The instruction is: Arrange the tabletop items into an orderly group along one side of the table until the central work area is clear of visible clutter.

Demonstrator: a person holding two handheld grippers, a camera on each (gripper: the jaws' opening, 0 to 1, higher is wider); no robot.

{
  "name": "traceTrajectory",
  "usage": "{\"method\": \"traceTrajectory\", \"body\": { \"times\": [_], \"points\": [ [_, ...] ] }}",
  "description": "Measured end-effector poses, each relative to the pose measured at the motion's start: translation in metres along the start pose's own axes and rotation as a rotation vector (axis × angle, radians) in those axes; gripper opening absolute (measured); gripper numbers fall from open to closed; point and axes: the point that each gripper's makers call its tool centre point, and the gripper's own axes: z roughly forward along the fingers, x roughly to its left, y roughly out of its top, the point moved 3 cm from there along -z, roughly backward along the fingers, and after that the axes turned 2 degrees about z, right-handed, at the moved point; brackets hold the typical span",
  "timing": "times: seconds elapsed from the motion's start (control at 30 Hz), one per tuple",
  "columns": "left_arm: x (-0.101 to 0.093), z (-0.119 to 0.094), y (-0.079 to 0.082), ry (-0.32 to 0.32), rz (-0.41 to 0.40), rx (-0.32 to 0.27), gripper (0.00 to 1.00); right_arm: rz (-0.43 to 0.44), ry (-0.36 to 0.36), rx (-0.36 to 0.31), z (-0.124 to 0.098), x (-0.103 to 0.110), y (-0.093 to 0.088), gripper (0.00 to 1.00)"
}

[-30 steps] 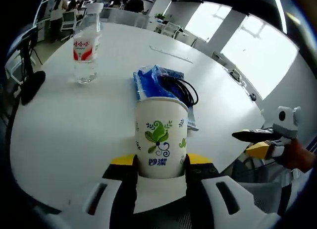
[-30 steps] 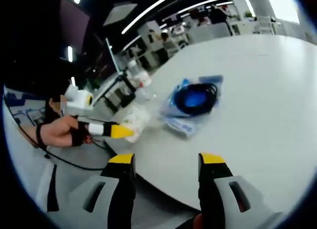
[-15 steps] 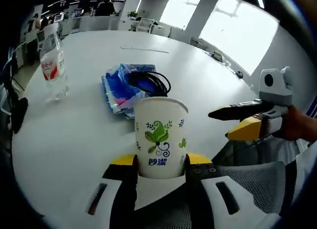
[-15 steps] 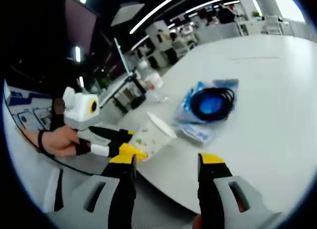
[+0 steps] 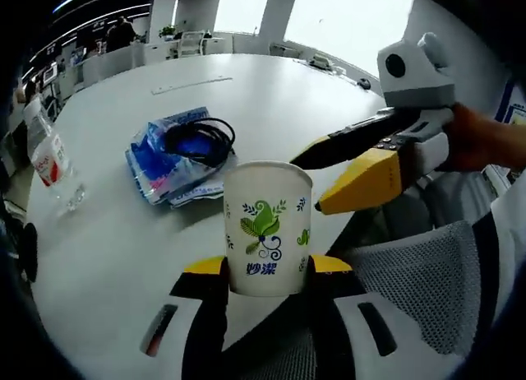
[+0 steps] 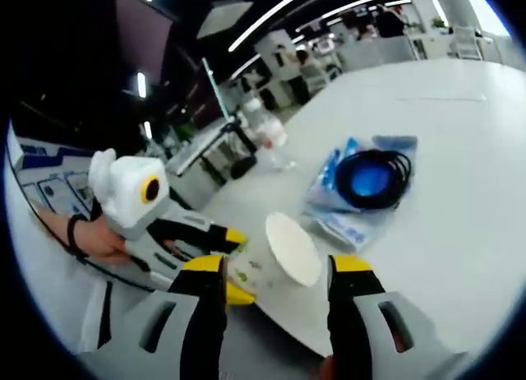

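Past the table (image 5: 107, 257) edge, the left gripper (image 5: 267, 269) clamps a paper cup (image 5: 267, 228) upright. The right gripper (image 6: 267, 269), jaws apart and empty, hovers just beside the cup. A cable (image 5: 197, 139) lies on a blue packet (image 5: 164, 162) mid-table; a bottle (image 5: 53, 162) stands near the far edge.

Open table beyond the cup, crowded near edge

The paper cup (image 5: 268, 228) filled the left claw (image 5: 267, 269), and the right claw (image 5: 345, 170) reached in just beside the cup's rim, narrowing that side. Ahead, the blue packet (image 5: 168, 162) with the coiled black cable (image 5: 200, 140) lay in the way; the water bottle (image 5: 53, 159) stood well apart near the far edge. Bare white table (image 5: 271, 100) stretched behind them.
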Motion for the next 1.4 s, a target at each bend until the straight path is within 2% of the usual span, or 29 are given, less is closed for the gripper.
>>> {"method": "traceTrajectory", "body": {
  "times": [0.1, 0.4, 0.57, 0.73, 0.87, 1.13, 1.4],
  "points": [
    [-0.005, 0.000, 0.001, -0.017, 0.048, 0.002, 0.37, 0.004, 0.017, 0.004, 0.003, 0.003, -0.001, 0.44],
    [-0.007, -0.001, 0.001, -0.038, 0.122, 0.004, 0.37, -0.004, 0.065, 0.054, 0.008, 0.009, -0.007, 0.40],
    [-0.013, -0.003, 0.003, -0.062, 0.255, 0.016, 0.37, -0.008, 0.100, 0.072, 0.009, 0.015, -0.009, 0.34],
    [-0.017, -0.002, 0.006, -0.088, 0.259, -0.006, 0.37, -0.017, 0.111, 0.088, 0.010, 0.017, -0.013, 0.24],
    [-0.020, -0.002, 0.004, -0.097, 0.290, 0.001, 0.37, -0.001, 0.131, 0.081, 0.008, 0.021, -0.014, 0.18],
    [-0.021, 0.000, 0.003, -0.102, 0.289, 0.014, 0.37, 0.020, 0.152, 0.054, 0.006, 0.029, -0.013, 0.07],
    [-0.016, 0.001, 0.003, -0.085, 0.202, 0.001, 0.38, 0.056, 0.135, 0.021, 0.007, 0.026, -0.010, 0.03]
  ]
}}
